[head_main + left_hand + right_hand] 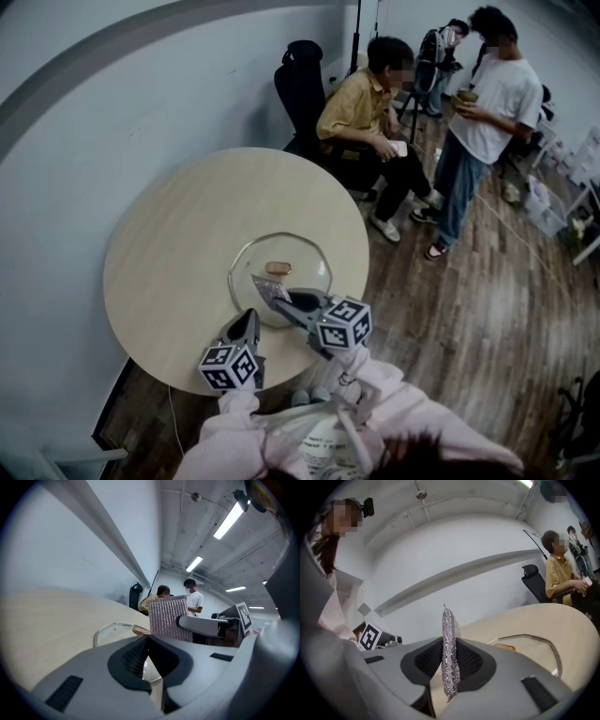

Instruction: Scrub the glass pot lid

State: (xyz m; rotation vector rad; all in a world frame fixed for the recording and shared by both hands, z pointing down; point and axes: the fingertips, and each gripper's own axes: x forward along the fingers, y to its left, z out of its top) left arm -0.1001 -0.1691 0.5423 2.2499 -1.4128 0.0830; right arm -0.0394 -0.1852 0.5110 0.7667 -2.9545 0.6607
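Grippers sit over the near side of the round table (178,253), left one closest to the person.

Left gripper (251,317): jaws pressed together with nothing between them. It's just short of the lid's near rim and doesn't look to be touching it. My guess is it's parked there to steady the lid if it slides.

Right gripper (284,301): pinching a silvery mesh scrub cloth (449,658) edge-on. The cloth stands up past the jaw tips, so a free flap is there to wipe with. In the head view the flap is over the near part of the lid. Can't confirm contact with the glass.

Glass pot lid (295,255): flat on the table, right of centre, dome side up, brown knob (278,268) on top just beyond the cloth. That leaves the outer face exposed for scrubbing. Nothing is holding it down, so it'll likely skate under side load.

Containers: none in view. No pot, basin or water, and nothing else on the table.

Far side: one person seated on a dark chair (302,84), another standing to the right, both well clear of the table.
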